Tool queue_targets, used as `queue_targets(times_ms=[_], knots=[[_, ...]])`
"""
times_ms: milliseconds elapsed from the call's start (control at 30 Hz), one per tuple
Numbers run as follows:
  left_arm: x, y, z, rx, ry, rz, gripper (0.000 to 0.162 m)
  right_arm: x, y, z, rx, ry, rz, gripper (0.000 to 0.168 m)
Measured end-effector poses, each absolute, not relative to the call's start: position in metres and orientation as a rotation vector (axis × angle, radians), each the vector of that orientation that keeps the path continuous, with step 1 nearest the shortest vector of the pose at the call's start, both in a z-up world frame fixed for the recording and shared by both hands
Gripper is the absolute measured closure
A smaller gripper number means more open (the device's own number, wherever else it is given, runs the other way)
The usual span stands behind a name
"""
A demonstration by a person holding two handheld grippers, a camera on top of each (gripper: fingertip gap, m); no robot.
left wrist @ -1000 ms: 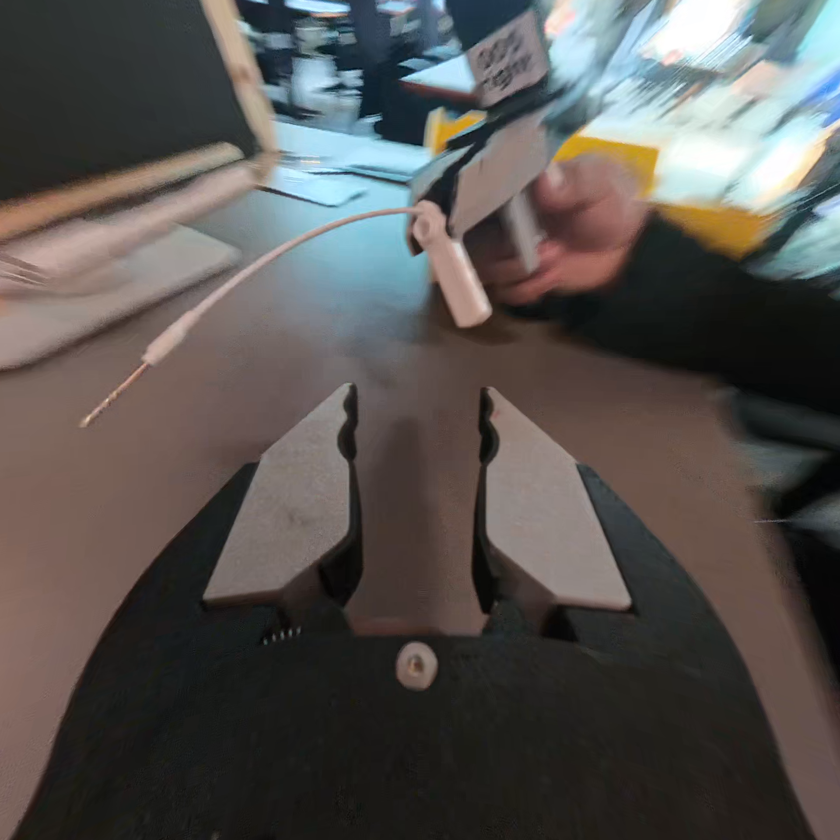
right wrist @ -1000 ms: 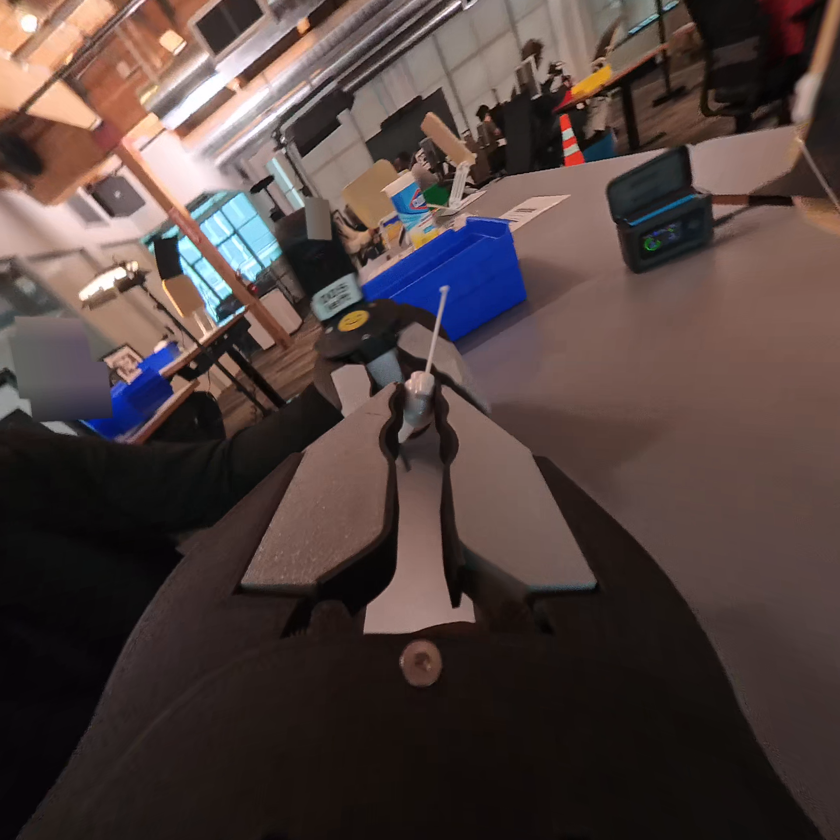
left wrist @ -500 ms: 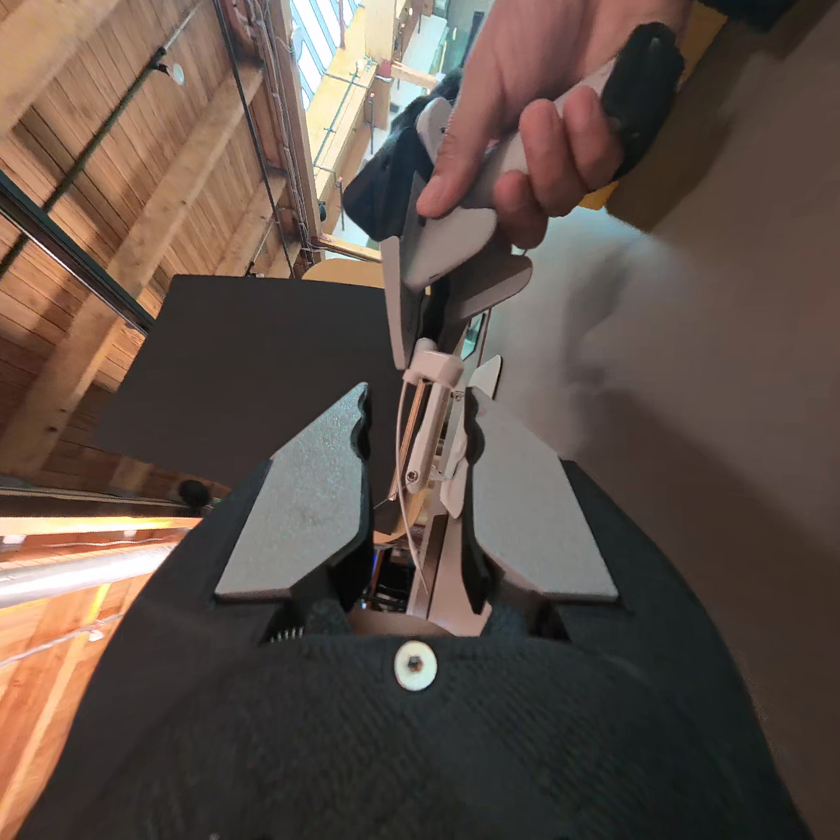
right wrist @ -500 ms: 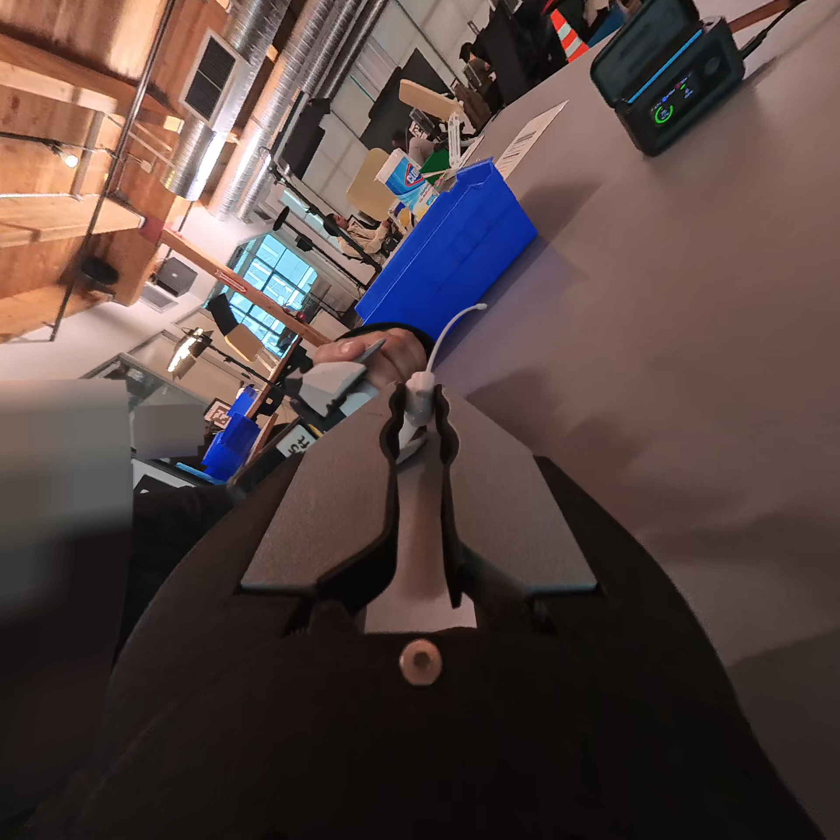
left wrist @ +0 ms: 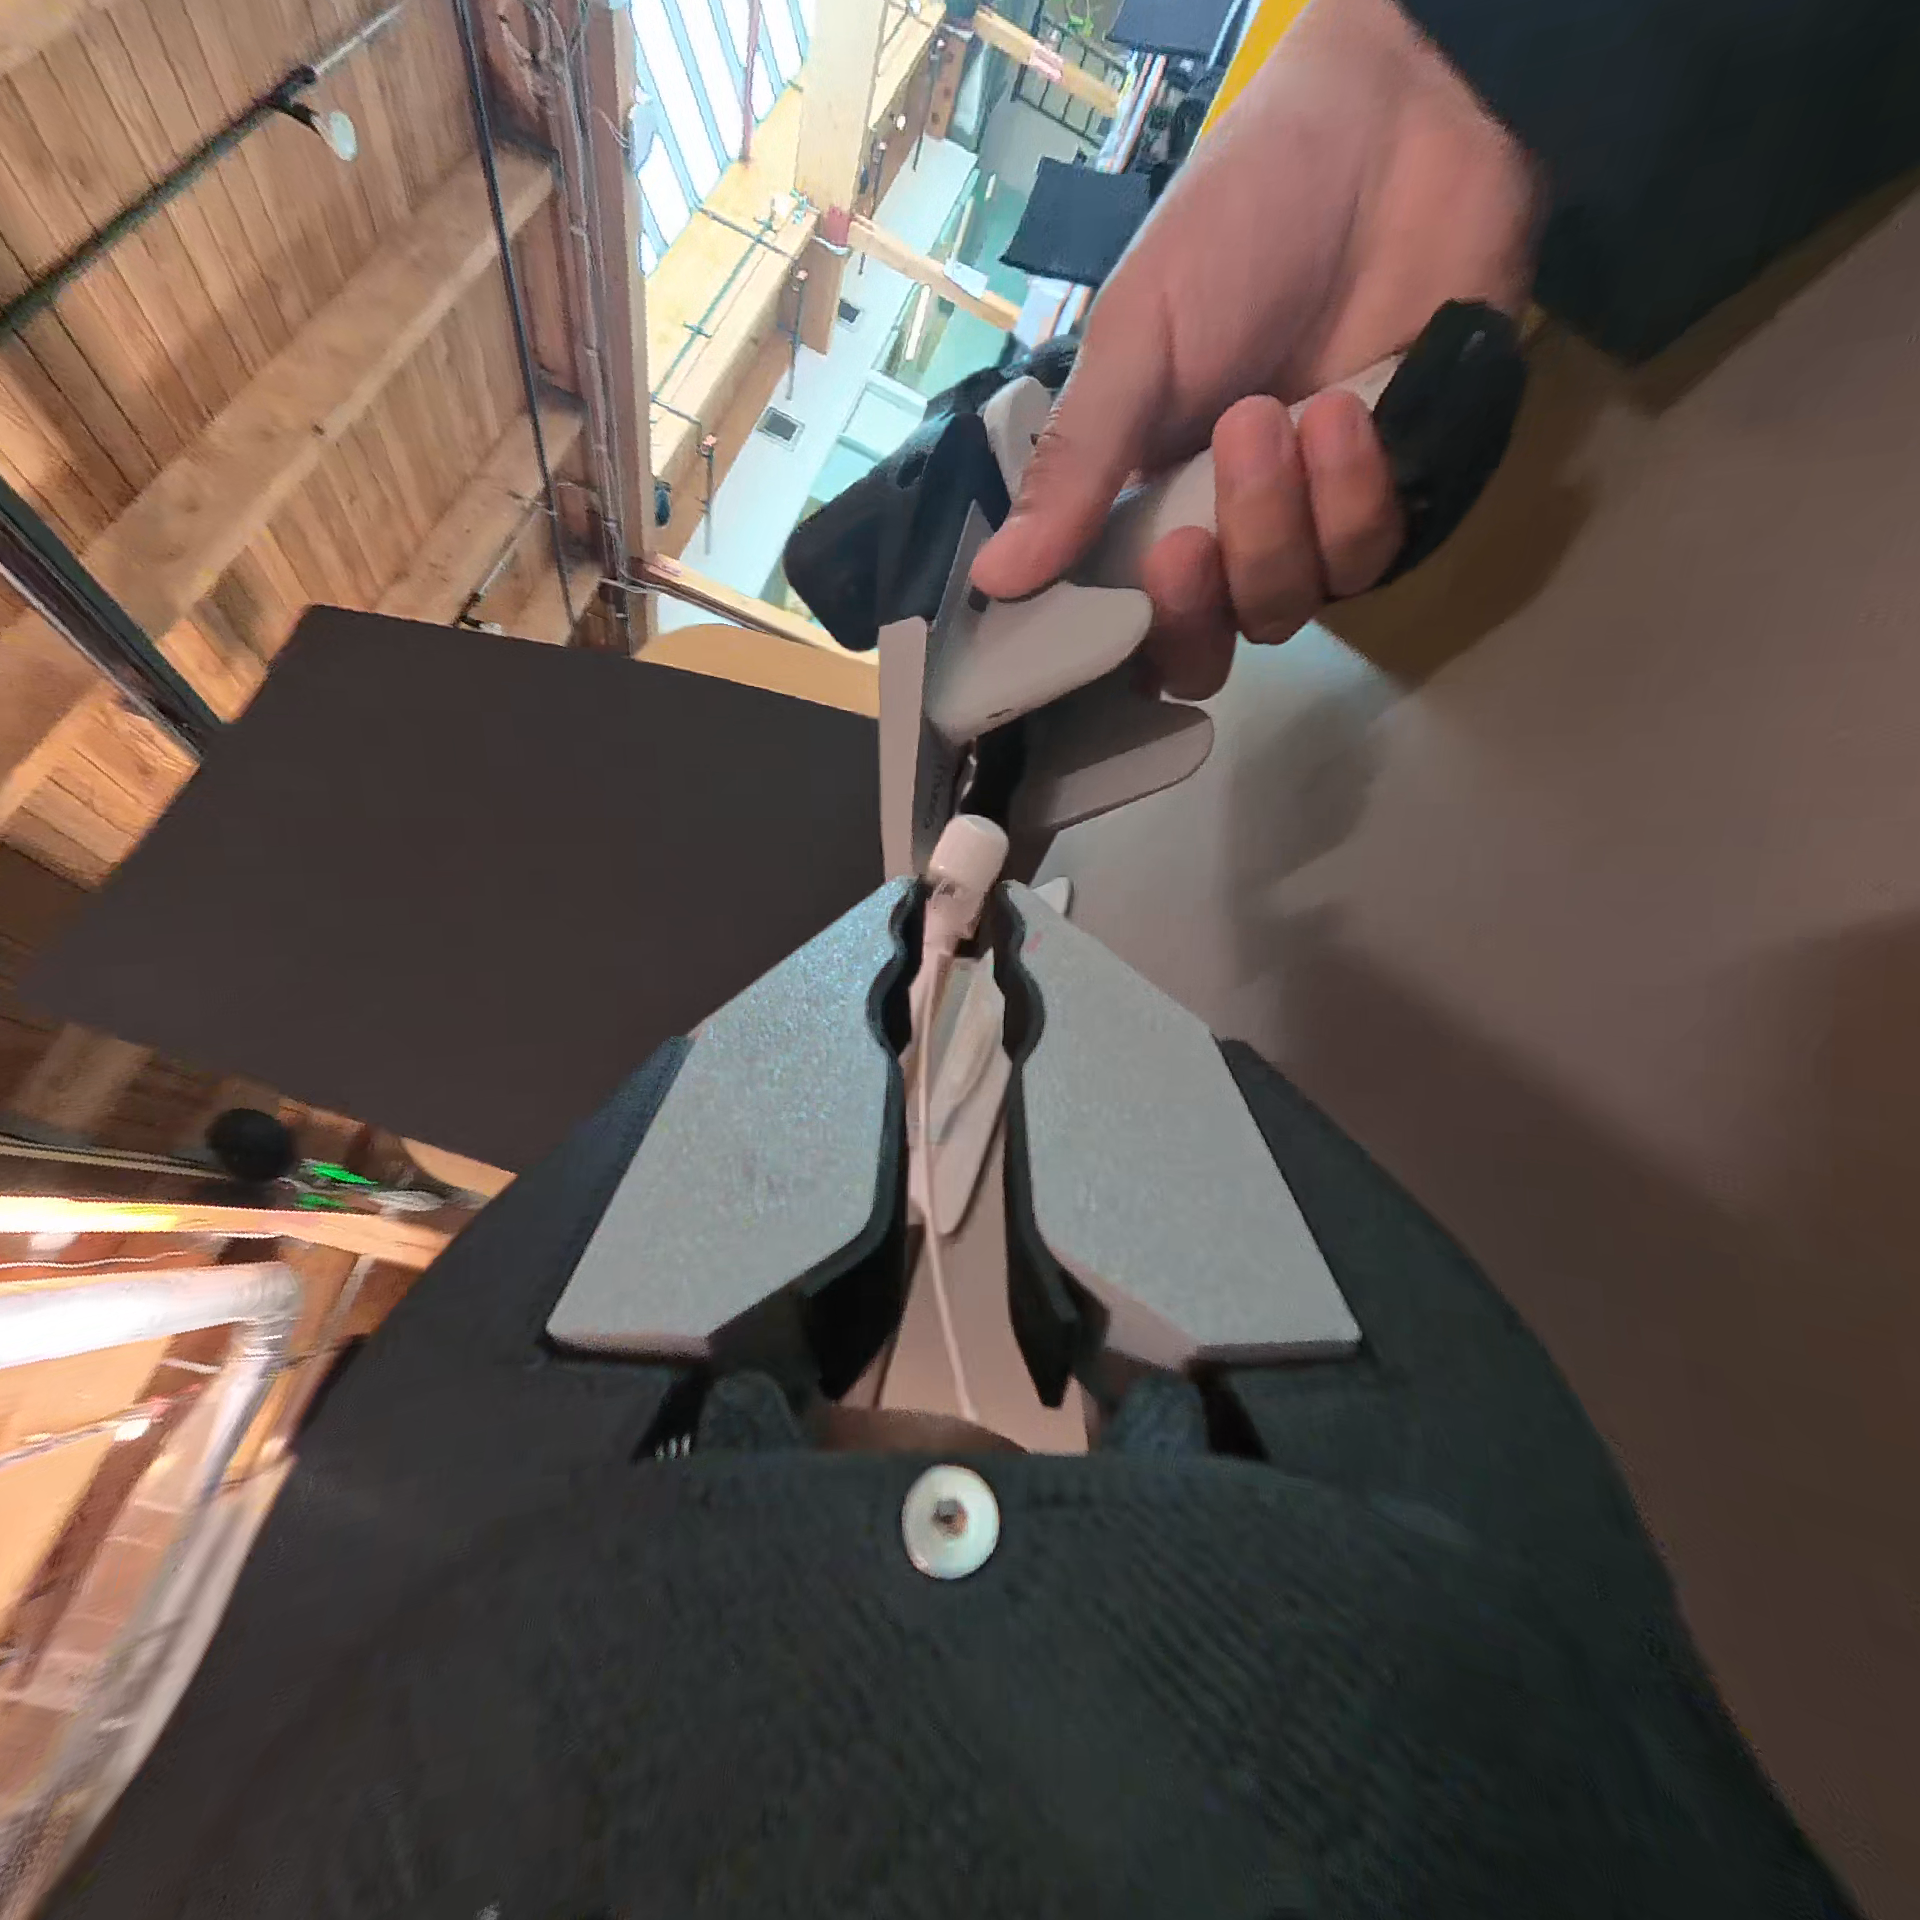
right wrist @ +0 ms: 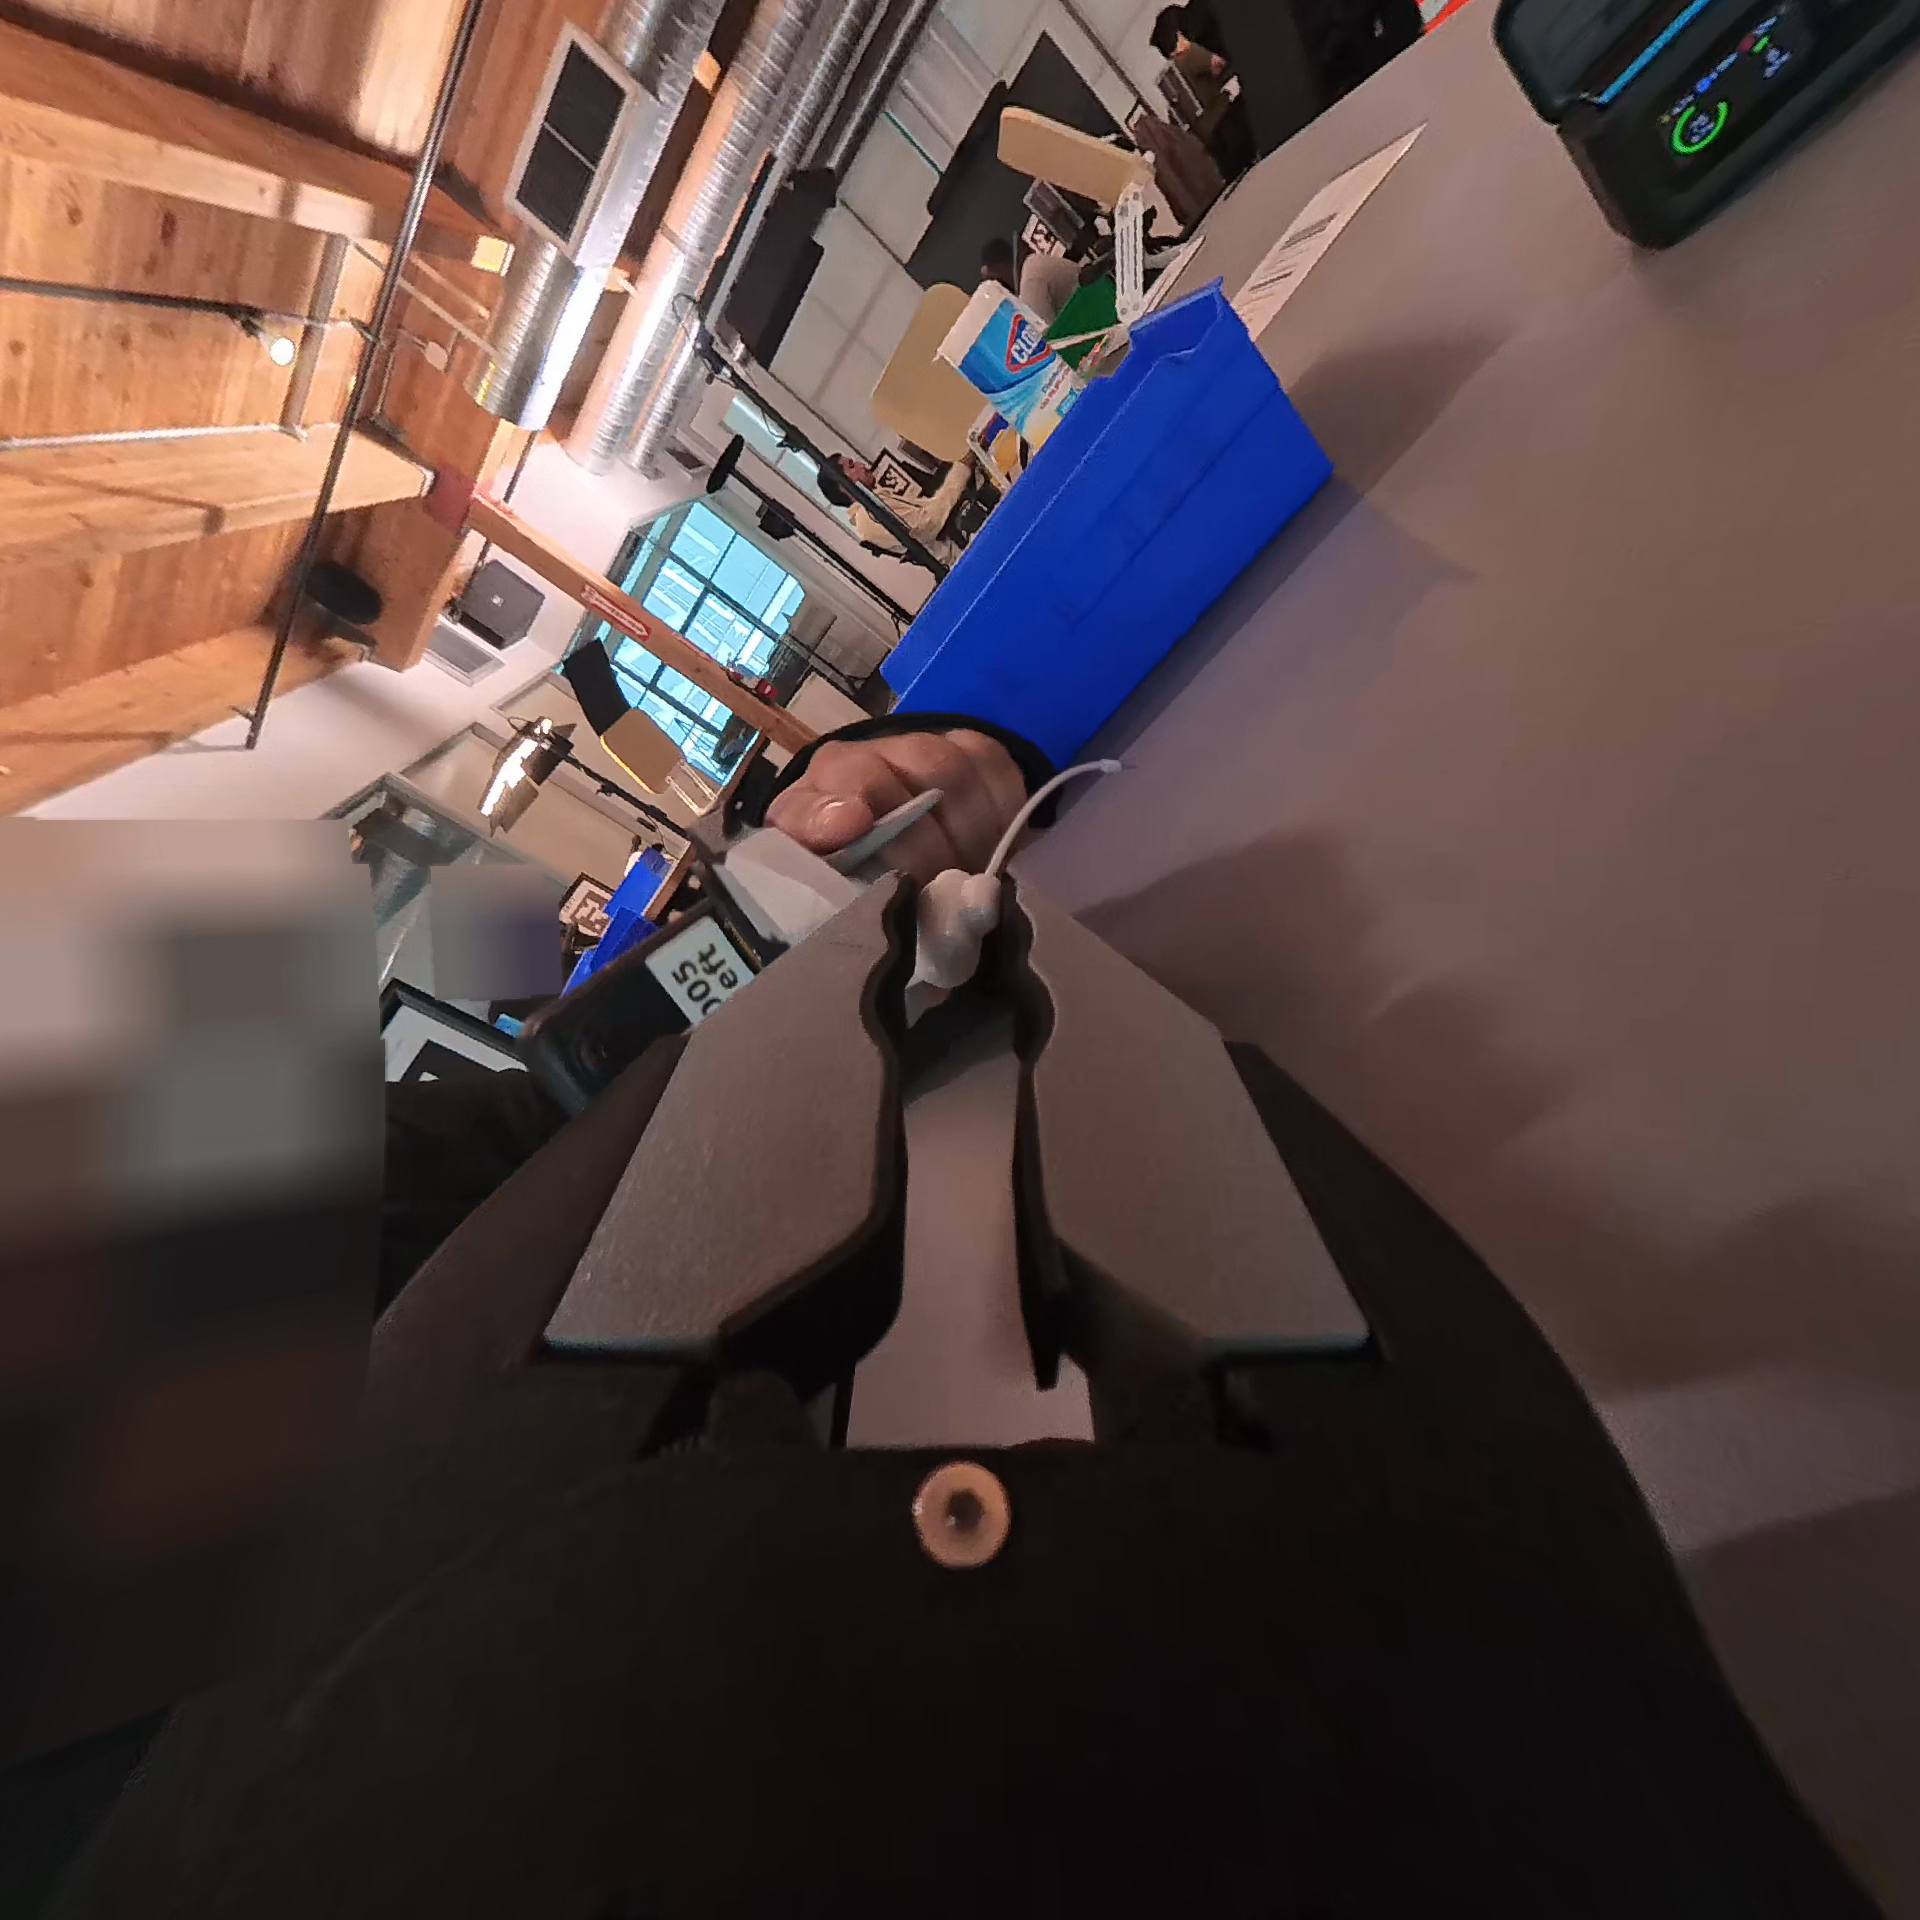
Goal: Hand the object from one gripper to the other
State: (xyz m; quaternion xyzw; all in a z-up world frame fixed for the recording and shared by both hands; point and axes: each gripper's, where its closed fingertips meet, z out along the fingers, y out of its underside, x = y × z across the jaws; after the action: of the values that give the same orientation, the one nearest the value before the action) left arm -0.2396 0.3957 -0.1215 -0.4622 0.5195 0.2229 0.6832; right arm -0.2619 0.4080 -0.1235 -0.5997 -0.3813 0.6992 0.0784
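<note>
A white adapter cable with a thin wire lies between the pads of my left gripper, which is shut on its body. My right gripper, held by a hand, meets it tip to tip and pinches the adapter's thick end. In the right wrist view my right gripper is shut on that white end, and the thin wire curls out past the tips. The left gripper's body and the hand holding it sit just behind. Both grippers are held in the air above the grey table.
A blue bin stands on the table beyond the grippers. A black device with a lit screen and a paper sheet lie farther back. A dark board stands left of the left gripper. Left and right tips are no more than a few centimetres apart.
My left gripper has closed its fingers around the adapter that hung between them half a second ago. The right gripper has kept its hold. Both views have tilted a little.
</note>
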Motion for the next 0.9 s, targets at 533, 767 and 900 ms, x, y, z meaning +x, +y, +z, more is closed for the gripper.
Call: queue_targets(times_ms=[533, 767, 900], knots=[[-0.277, 0.404, -0.077, -1.364, 0.571, -0.528, 0.152, -0.256, 0.438, -0.106, -1.579, -1.179, 1.634, 0.129], [-0.291, 0.399, -0.066, -1.345, 0.338, -1.16, 0.152, -0.265, 0.395, -0.097, -1.333, -1.402, 1.554, 0.13], [-0.277, 0.394, -0.066, -1.332, 0.358, -1.245, 0.153, -0.271, 0.389, -0.095, -1.304, -1.394, 1.566, 0.13]])
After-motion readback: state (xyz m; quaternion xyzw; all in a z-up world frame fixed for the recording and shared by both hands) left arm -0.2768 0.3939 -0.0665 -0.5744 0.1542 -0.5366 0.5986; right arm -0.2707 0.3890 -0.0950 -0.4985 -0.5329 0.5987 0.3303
